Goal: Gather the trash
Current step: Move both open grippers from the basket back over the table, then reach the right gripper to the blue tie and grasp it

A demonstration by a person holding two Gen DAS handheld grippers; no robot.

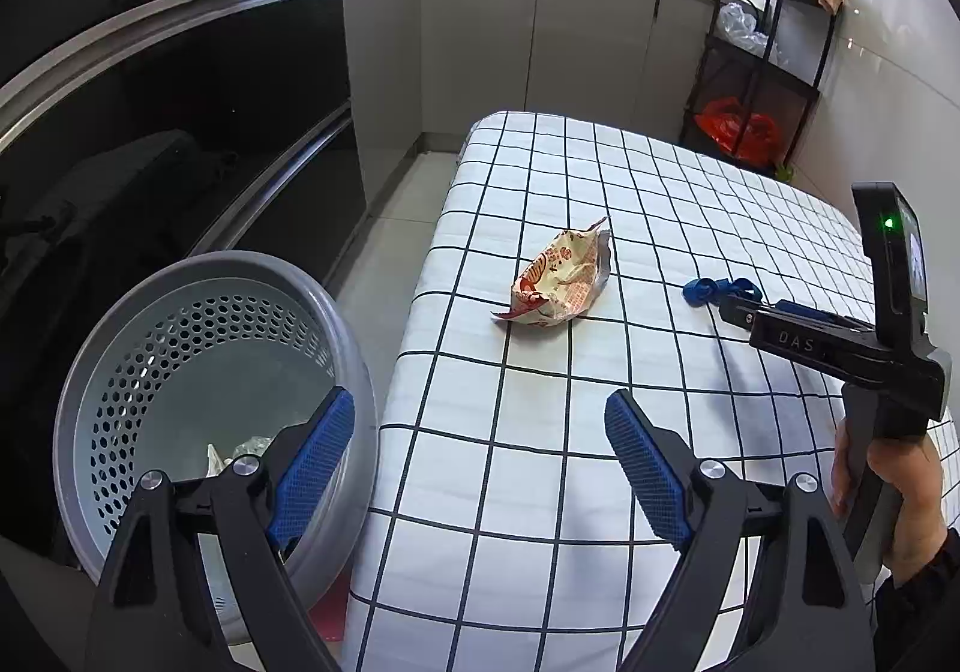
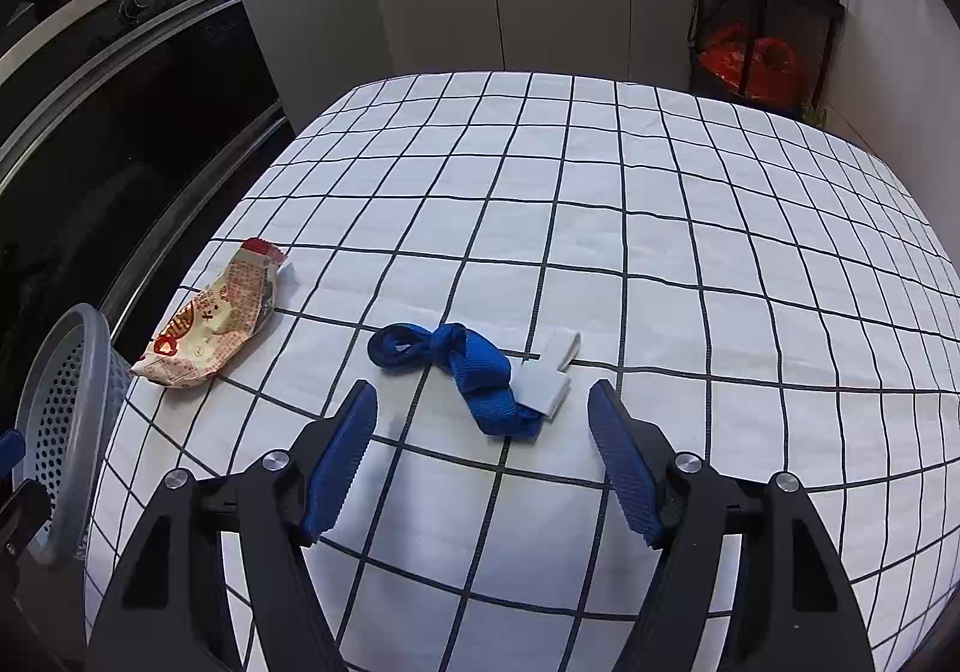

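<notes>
**Both claws apart, nothing gripped; trash on the bench**

Your right claw [image 2: 483,447] stands with jaws apart and empty. The blue strap [image 2: 465,372], knotted, with a white tab at its lower right end, lies on the checked bench [image 2: 690,264] just above the gap between the pads, untouched. Its long axis runs from middle left down toward lower right.

The crumpled wrapper [image 2: 216,321] lies well left of the strap, long axis lower left to upper right.

Your left claw [image 1: 480,459] is wide apart, empty, straddling the bench edge beside the grey perforated basket [image 1: 120,348] at lower left.
</notes>
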